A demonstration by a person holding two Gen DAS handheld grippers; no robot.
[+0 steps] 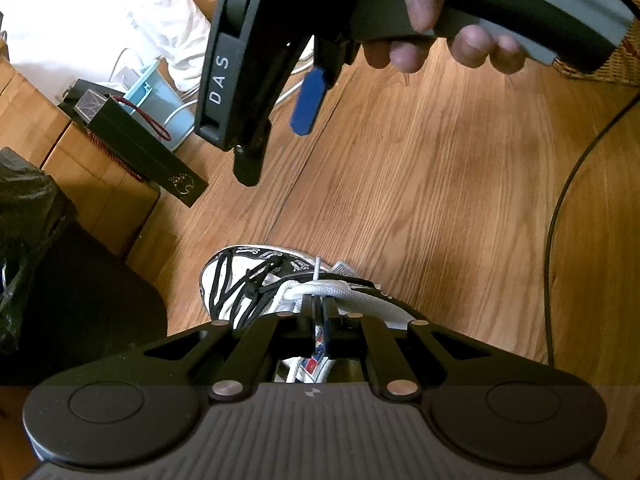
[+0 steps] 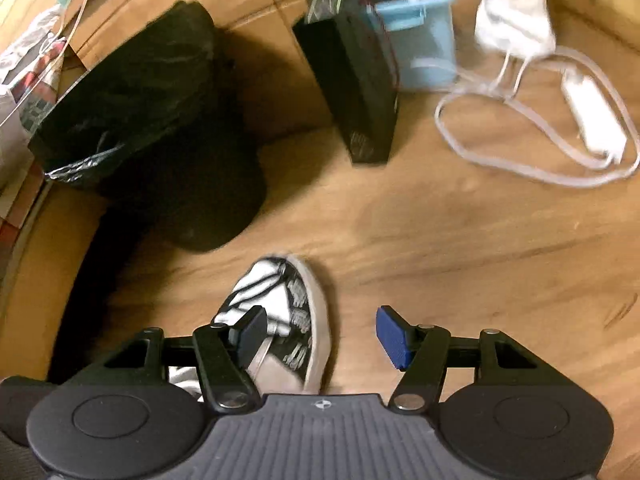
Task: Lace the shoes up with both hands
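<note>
A white shoe with black patterning (image 1: 256,280) lies on the wooden floor. My left gripper (image 1: 318,312) is shut on the white shoelace (image 1: 320,290) above the shoe's tongue; the lace tip pokes up past the jaws. My right gripper shows in the left wrist view (image 1: 276,136), raised above the floor beyond the shoe, held by a hand, one blue pad (image 1: 308,102) visible. In the blurred right wrist view the right gripper (image 2: 320,338) is open and empty, hovering over the shoe's toe (image 2: 288,308).
A black bin with a bag (image 2: 132,92), a long black box (image 1: 140,144), a light blue container (image 2: 424,48), cardboard boxes (image 1: 96,184), white cables and an adapter (image 2: 592,120), a black cable (image 1: 560,200) and a wicker basket (image 1: 612,56) surround the floor area.
</note>
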